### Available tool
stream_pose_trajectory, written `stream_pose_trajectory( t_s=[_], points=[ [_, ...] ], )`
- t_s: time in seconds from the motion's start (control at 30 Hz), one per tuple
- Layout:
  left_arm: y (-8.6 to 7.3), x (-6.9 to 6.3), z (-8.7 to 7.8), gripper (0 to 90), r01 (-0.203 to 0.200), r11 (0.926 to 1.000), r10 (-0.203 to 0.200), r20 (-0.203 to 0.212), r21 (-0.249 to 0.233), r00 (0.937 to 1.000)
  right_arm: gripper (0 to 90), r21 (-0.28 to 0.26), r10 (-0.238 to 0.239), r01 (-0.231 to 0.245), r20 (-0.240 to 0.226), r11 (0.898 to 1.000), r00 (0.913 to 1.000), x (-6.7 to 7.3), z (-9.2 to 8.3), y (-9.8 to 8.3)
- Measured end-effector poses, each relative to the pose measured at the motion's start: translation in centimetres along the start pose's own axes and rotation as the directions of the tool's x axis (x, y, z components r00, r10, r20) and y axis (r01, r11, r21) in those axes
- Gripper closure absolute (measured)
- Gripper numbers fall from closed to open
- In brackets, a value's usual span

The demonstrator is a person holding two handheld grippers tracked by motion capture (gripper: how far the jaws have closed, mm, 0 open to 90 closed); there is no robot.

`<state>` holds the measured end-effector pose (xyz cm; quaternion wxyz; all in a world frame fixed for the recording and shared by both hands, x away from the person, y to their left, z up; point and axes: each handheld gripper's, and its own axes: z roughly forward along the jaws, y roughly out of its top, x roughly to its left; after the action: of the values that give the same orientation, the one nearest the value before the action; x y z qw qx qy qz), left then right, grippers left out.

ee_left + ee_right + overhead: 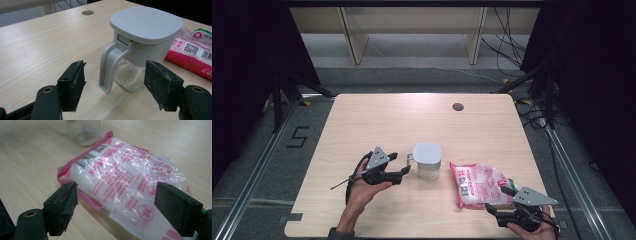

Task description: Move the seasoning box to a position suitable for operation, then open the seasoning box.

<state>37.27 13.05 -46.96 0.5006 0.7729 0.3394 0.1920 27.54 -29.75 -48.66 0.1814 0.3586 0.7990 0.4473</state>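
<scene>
A clear container [428, 161] with a grey lid and a grey handle stands near the middle of the table [377, 120]. My left gripper [401, 164] is just left of it and open. In the left gripper view the handle [108, 67] stands in the gap a little beyond the left gripper [113, 72], and neither pad touches it. A clear bag with pink and red print [479, 184] lies flat to the right of the container. My right gripper [498, 200] is open at the bag's near end. In the right gripper view the bag [120, 170] lies ahead of the right gripper [117, 192], untouched.
A round grommet hole [457, 106] sits in the far right part of the tabletop. The bag [192, 55] lies close beside the container's right side. Cables trail on the floor beyond the table's far right corner [512, 60].
</scene>
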Motion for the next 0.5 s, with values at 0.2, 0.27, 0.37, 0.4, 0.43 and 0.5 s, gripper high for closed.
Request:
stream_pose_trajectory(
  t_s=[0.2,0.27,0.37,0.4,0.43,0.5],
  points=[
    [0.26,-0.22,-0.26,31.3,0.011,0.9999,-0.011,-0.015,0.009,0.9998,19.4,0.004,0.028,-0.028,0.012,1.000,0.9995,0.39,-0.09,0.02],
    [0.39,-0.24,-0.41,31.3,0.016,0.9998,-0.016,-0.019,0.012,0.9997,19.4,-0.002,0.023,-0.023,0.013,1.000,0.9996,0.37,-0.08,0.01],
    [0.67,-0.34,-0.58,32.2,0.031,0.9995,-0.031,-0.028,0.008,0.9991,19.4,0.003,0.025,-0.025,0.005,1.000,0.9997,0.42,-0.12,0.07],
    [0.73,-0.35,-0.53,33.6,0.048,0.9988,-0.048,-0.018,-0.005,0.9987,19.5,0.000,-0.007,0.007,0.006,1.000,1.0000,0.23,-0.06,0.14],
    [0.83,-0.34,-0.65,34.3,0.047,0.9989,-0.047,-0.027,-0.005,0.9985,19.4,0.002,0.008,-0.008,0.014,1.000,0.9999,0.40,-0.06,0.12],
    [0.88,-0.37,-0.68,38.7,0.054,0.9984,-0.054,-0.027,-0.015,0.9982,19.4,-0.001,-0.007,0.007,0.015,1.000,0.9999,0.32,-0.04,0.13]
  ],
)
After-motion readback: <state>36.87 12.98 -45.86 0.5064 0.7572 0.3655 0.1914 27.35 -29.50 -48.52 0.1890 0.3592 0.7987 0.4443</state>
